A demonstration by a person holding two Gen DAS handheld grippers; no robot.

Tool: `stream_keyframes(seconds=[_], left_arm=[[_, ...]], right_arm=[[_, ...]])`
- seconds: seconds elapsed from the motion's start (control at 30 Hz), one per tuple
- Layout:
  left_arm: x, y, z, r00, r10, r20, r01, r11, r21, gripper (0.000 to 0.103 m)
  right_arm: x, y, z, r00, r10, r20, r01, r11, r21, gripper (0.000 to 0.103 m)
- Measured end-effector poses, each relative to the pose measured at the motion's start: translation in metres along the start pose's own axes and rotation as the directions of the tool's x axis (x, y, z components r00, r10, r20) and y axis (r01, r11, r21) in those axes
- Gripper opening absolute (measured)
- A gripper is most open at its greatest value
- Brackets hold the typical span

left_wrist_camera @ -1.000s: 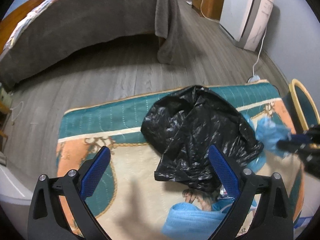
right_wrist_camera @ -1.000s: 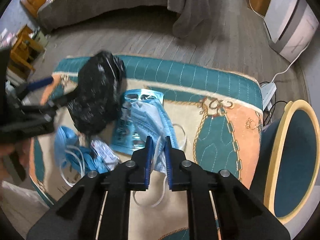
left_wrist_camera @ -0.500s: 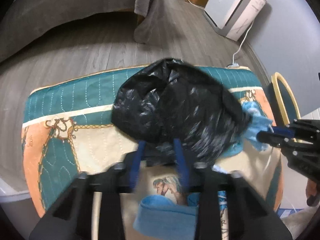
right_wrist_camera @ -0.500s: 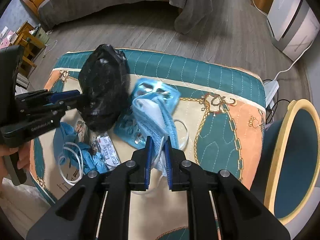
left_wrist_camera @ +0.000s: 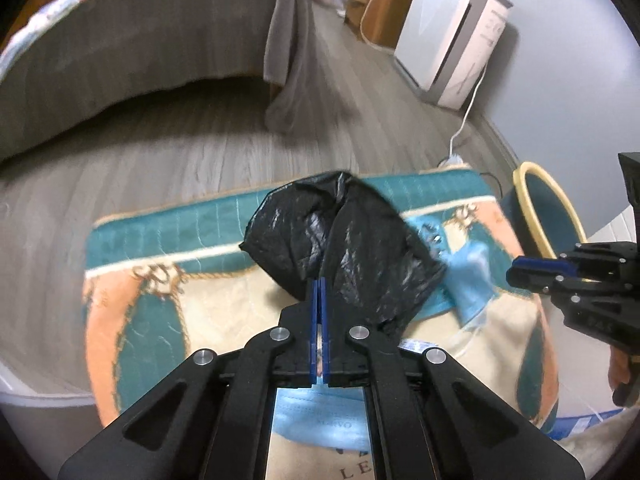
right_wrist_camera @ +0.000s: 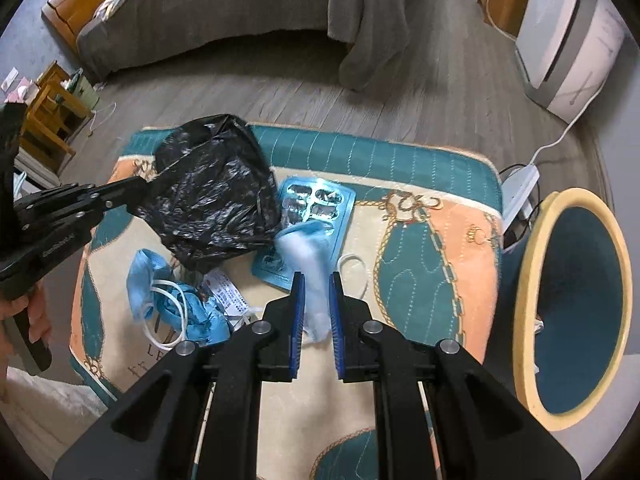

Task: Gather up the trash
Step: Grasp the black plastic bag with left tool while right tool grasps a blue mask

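left claw (left_wrist_camera: 319, 292): pads pressed together on the near edge of the black trash bag (left_wrist_camera: 340, 240), holding it up off the worktop (right_wrist_camera: 400, 248).
right claw (right_wrist_camera: 317, 300): narrow gap, a blue face mask (right_wrist_camera: 308, 256) between the pads; mask is motion-blurred, so can't confirm whether it's pinched or loose.
bag position: left-centre of the patterned worktop, crumpled, mouth not visibly open in either view.
other trash: blister pack (right_wrist_camera: 308, 216) flat just right of the bag, partly under the mask; 2nd blue mask with white loops (right_wrist_camera: 172, 300) plus a small printed wrapper (right_wrist_camera: 224, 292) near the front-left edge.
handling, bag: thin film, near weightless, slippery, collapses on itself. Judgement: grip a single layer at the rim, not a bunched fold, or the mouth stays shut.
handling, mask: soft, light, floppy; ear loops can snag. Pinch the pleated body.
handling, blister pack: stiff, thin, lies flat; likely needs an edge grip.
risk: mask catching on the bag's outside instead of going in.
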State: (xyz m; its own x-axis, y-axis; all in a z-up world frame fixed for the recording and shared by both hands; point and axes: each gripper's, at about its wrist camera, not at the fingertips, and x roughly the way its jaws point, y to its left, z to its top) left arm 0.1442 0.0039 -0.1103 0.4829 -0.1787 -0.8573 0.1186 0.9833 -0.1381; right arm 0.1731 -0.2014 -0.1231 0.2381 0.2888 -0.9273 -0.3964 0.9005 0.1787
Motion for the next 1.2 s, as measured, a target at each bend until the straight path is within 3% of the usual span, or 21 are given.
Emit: stream_keyframes(seconds=[0.33, 0.37, 0.4, 0.47, 0.67, 0.87, 0.93, 0.97, 1.03, 1.2], left_arm=[[-0.046, -0.015, 0.004, 0.991, 0.056, 0.123, -0.059, 0.998, 0.018, 0.002], [-0.048, -0.016, 0.003, 0.99, 0.064, 0.126, -0.067, 0.998, 0.019, 0.0], [-0.051, -0.016, 0.002, 0.989, 0.074, 0.13, -0.078, 0.997, 0.022, 0.0], [-0.058, -0.014, 0.002, 0.985, 0.093, 0.143, -0.097, 0.995, 0.017, 0.0], [-0.053, -0.003, 0.0, 0.987, 0.107, 0.116, -0.107, 0.994, -0.005, 0.001], [-0.024, 0.027, -0.008, 0.993, 0.117, 0.006, -0.117, 0.991, -0.06, 0.004], [-0.015, 0.028, -0.01, 0.993, 0.113, -0.02, -0.114, 0.992, -0.047, 0.016], [-0.012, 0.026, -0.011, 0.994, 0.111, -0.024, -0.111, 0.993, -0.034, 0.023], [-0.007, 0.015, -0.012, 0.994, 0.109, -0.027, -0.109, 0.994, 0.019, 0.054], [0.009, -0.01, -0.012, 0.994, 0.105, -0.042, -0.099, 0.988, 0.117, 0.061]], right_arm=[[-0.018, 0.002, -0.02, 0.998, -0.019, 0.054, 0.018, 1.0, 0.017, 0.013], [-0.015, 0.005, -0.023, 0.998, -0.029, 0.051, 0.028, 1.0, 0.005, 0.019], [-0.011, 0.007, -0.025, 0.998, -0.041, 0.051, 0.041, 0.999, -0.007, 0.035], [-0.005, 0.009, -0.027, 0.996, -0.067, 0.062, 0.068, 0.998, -0.012, 0.056], [0.021, 0.012, -0.02, 0.992, -0.119, 0.048, 0.119, 0.993, -0.003, 0.06], [0.046, 0.014, -0.009, 0.993, -0.115, 0.031, 0.115, 0.993, 0.014, 0.058], [0.053, 0.014, -0.008, 0.995, -0.096, 0.01, 0.095, 0.995, 0.02, 0.037], [0.057, 0.014, -0.007, 0.997, -0.083, -0.008, 0.083, 0.996, 0.023, 0.02], [0.058, 0.013, -0.005, 0.997, -0.081, -0.016, 0.082, 0.996, 0.024, 0.016], [0.048, 0.003, 0.004, 0.999, -0.038, -0.002, 0.038, 0.996, 0.075, 0.012]])
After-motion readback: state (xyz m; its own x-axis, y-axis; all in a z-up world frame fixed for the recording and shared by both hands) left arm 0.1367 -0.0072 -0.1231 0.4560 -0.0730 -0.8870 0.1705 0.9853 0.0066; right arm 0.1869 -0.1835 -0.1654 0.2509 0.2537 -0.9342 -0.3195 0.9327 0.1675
